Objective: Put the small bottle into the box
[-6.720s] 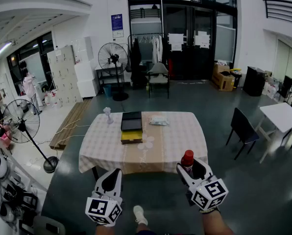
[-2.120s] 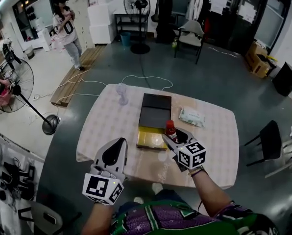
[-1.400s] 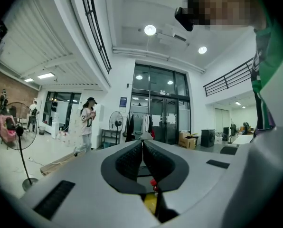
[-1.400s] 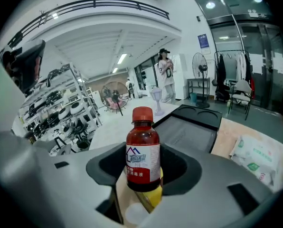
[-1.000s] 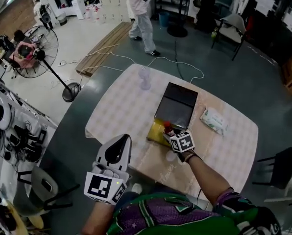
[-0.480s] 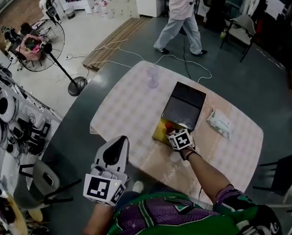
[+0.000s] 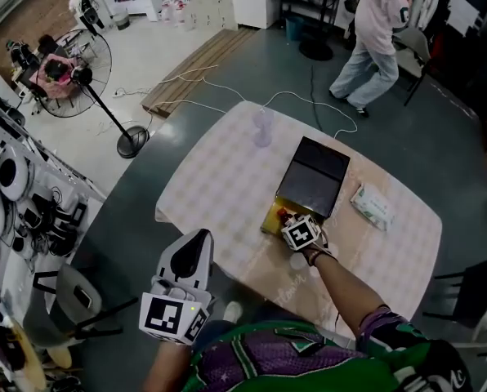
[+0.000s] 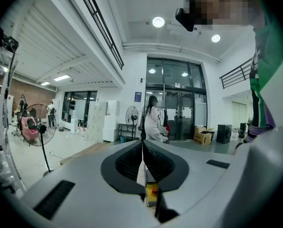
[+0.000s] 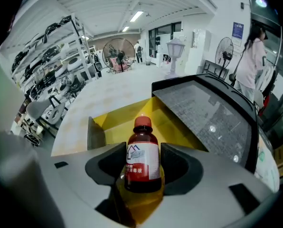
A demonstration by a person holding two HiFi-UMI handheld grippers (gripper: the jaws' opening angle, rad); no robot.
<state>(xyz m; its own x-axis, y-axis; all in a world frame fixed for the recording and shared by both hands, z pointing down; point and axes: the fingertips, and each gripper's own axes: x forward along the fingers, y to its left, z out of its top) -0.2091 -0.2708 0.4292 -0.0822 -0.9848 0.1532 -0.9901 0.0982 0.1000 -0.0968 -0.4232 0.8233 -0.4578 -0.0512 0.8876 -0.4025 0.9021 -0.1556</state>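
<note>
The small bottle (image 9: 142,146) stands upright, red cap up, clamped in the right claw (image 9: 142,164) over the open yellow box (image 9: 114,120). Its dark lid (image 9: 203,118) lies open just beyond. The left claw (image 8: 142,161) is pressed together, empty.

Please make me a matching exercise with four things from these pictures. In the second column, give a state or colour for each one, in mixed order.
Things:
1. small bottle
2. box
3. left gripper
4. right gripper

States:
a. shut, with nothing between the jaws
b. lid open, yellow inside
c. red cap, white label
d. shut on the small bottle

Pairs: 1-c, 2-b, 3-a, 4-d
</note>
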